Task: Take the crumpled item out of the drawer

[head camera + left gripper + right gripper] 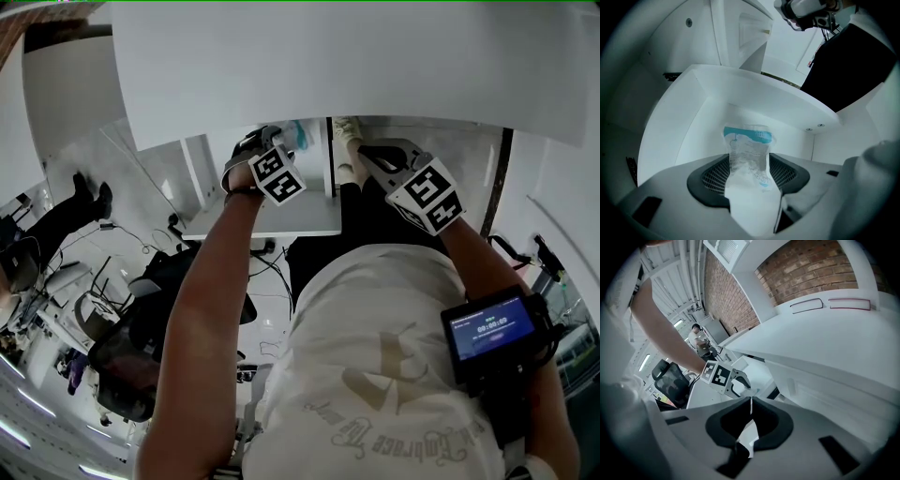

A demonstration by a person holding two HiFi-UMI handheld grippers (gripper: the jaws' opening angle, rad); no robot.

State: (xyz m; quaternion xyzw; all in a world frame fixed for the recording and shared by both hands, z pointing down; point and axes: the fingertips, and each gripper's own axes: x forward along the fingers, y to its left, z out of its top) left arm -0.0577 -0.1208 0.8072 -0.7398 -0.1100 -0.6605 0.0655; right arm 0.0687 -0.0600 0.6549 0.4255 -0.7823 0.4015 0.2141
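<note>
The crumpled item is a clear and white plastic wrapper with a teal band. It hangs pinched in my left gripper, just above the open white drawer. In the head view the left gripper reaches under the desk edge over the drawer, and a bit of teal wrapper shows at its tip. My right gripper hovers to the right of the drawer. Its jaws are closed together with nothing held, and it looks toward the left gripper.
A white desk top overhangs the drawer. My own leg and shoe stand between the grippers. An office chair and cables lie on the floor at left. A brick wall and a seated person are far off.
</note>
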